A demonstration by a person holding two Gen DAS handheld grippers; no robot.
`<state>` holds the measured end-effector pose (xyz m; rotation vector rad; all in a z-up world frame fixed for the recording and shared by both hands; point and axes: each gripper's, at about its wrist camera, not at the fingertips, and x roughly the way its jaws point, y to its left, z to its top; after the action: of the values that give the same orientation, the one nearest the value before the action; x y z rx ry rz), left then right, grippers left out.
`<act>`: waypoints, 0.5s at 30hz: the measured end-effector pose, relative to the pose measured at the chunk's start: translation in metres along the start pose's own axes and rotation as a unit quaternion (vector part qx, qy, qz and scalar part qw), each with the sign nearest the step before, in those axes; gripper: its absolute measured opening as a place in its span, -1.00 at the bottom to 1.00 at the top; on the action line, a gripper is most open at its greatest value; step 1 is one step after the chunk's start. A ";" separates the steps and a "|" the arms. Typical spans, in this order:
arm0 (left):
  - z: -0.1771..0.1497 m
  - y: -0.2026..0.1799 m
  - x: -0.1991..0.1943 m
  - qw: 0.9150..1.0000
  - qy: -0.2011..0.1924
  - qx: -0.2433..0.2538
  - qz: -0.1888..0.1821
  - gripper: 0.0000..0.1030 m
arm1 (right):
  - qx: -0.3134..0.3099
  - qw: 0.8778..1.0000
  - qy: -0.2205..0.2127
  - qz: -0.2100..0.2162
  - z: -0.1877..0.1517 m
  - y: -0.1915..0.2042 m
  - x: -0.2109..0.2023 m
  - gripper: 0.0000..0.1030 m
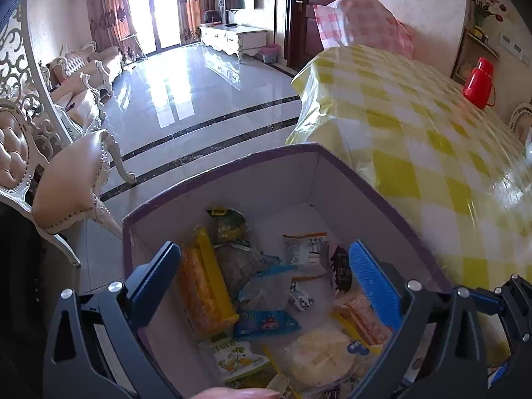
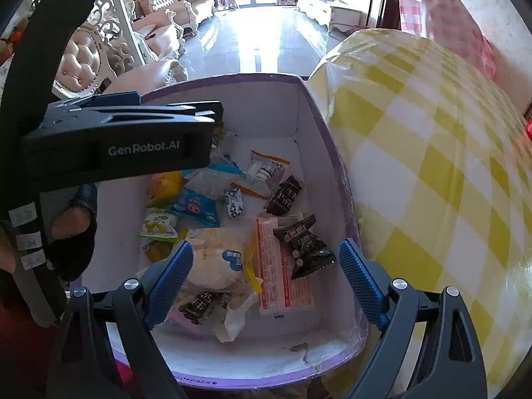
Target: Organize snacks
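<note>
A purple-rimmed white box sits at the table edge and holds several wrapped snacks. Among them are a yellow cake bar, a round white pastry, a pink striped packet and a black packet. My left gripper hangs open over the box, with nothing between its fingers. My right gripper is open above the box, empty. The left gripper's body shows in the right wrist view over the box's left side.
The table wears a yellow checked cloth. A red thermos stands far right. A padded chair stands left of the box, above a glossy tiled floor. A pink checked bundle lies beyond the table.
</note>
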<state>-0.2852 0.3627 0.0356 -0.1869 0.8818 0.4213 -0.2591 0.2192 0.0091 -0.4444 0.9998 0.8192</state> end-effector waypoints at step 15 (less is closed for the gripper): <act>-0.001 -0.002 0.009 1.000 0.009 0.004 -0.002 0.97 | 0.004 1.000 0.002 0.002 -0.003 0.001 0.004 0.68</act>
<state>-0.2799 0.3633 0.0276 -0.1840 0.9006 0.4133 -0.2604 0.2189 0.0039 -0.4375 1.0074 0.8191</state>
